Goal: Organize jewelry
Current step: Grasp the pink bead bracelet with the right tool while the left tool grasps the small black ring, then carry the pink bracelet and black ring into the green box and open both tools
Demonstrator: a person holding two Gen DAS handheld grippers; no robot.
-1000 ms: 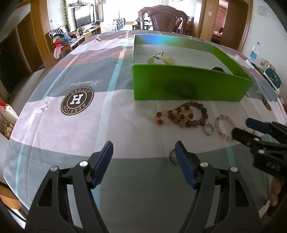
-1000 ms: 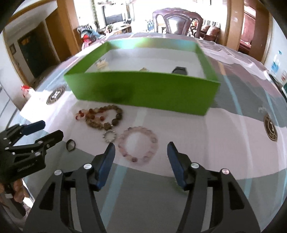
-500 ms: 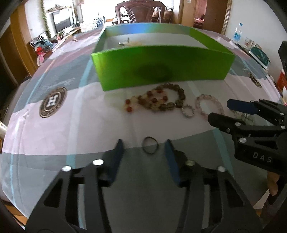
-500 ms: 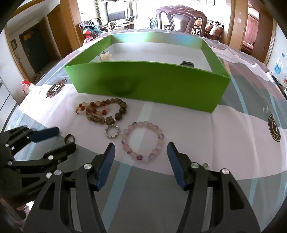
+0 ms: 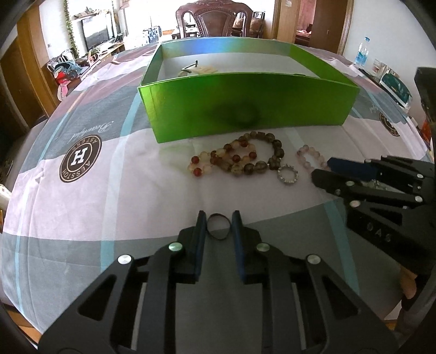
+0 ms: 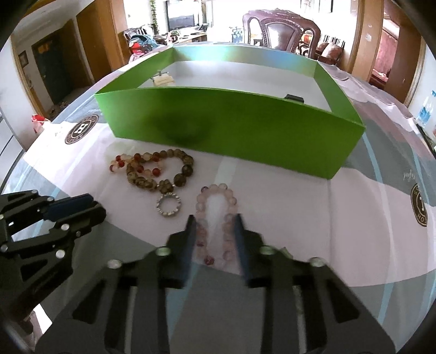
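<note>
My left gripper point(image 5: 218, 222) is shut on a thin dark ring point(image 5: 217, 231) on the tablecloth. My right gripper point(image 6: 215, 226) is shut on a pale pink bead bracelet point(image 6: 216, 207), squeezing it into a long oval; it also shows in the left wrist view point(image 5: 312, 158). A red-and-brown bead bracelet pile point(image 5: 239, 160) and a small silver ring point(image 5: 287, 175) lie between them, in front of the green box point(image 5: 245, 100). The box holds a small tagged piece point(image 5: 196, 69) and a dark item point(image 6: 293, 98).
The table wears a pink-and-grey cloth with round logos point(image 5: 80, 159). A wooden chair point(image 5: 215, 19) stands behind the box. A water bottle point(image 5: 362, 53) and boxes sit at the far right. The table edge is near on the left.
Both grippers moved forward and closed: the left onto the dark ring, the right onto the pink bracelet, which is now squeezed narrow.
</note>
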